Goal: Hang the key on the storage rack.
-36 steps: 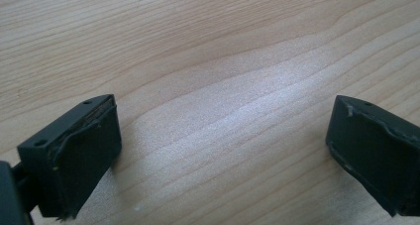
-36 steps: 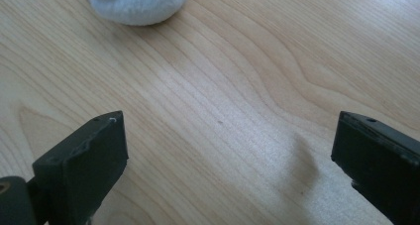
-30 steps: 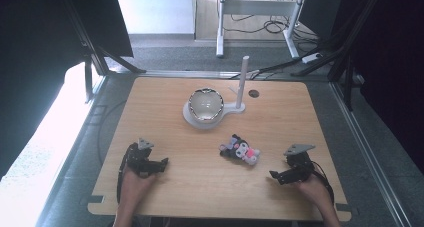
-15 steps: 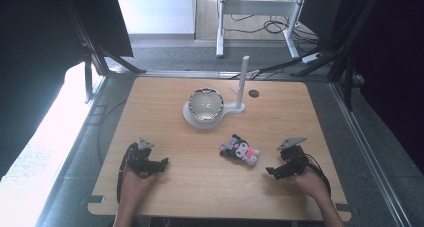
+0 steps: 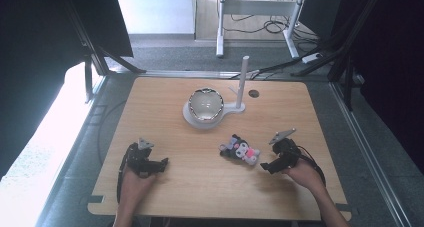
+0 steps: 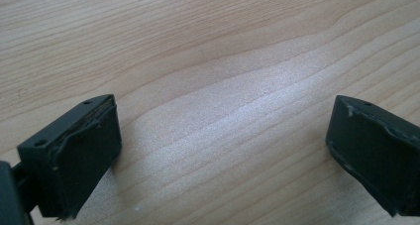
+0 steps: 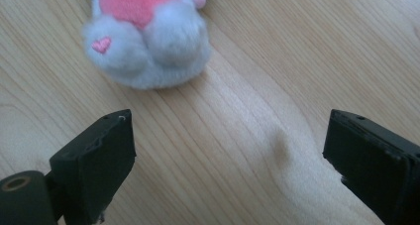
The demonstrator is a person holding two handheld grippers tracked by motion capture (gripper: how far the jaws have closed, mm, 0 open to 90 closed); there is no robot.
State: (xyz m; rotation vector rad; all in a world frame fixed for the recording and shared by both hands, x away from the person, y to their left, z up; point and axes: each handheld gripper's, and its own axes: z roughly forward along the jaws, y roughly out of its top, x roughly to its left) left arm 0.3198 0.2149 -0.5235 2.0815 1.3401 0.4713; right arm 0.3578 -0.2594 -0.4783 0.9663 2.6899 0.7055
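Pale wooden bench [image 5: 165, 112] under daylight, a glass bowl [image 5: 205, 104] on a white stand toward the back. Near the front right lies a small plush toy [image 5: 240, 149], likely light and squashy, best pinched across its fluffy body. Just beside it, the right claw [image 5: 267, 167] gapes wide; the left claw [image 5: 162, 164] hovers apart over bare wood.

Bare wood runs along the whole near edge of the desk [image 5: 210, 197] between the left tongs [image 5: 161, 163] and the right tongs [image 5: 266, 168], and both sets stand with jaws wide apart over clear board. A plush toy [image 5: 240, 150] lies just beside the right tongs, toward the middle. A bowl [image 5: 205, 105] on a white stand [image 5: 235, 108] with an upright post [image 5: 244, 79] blocks the middle toward the far edge. Both far corners lie open.
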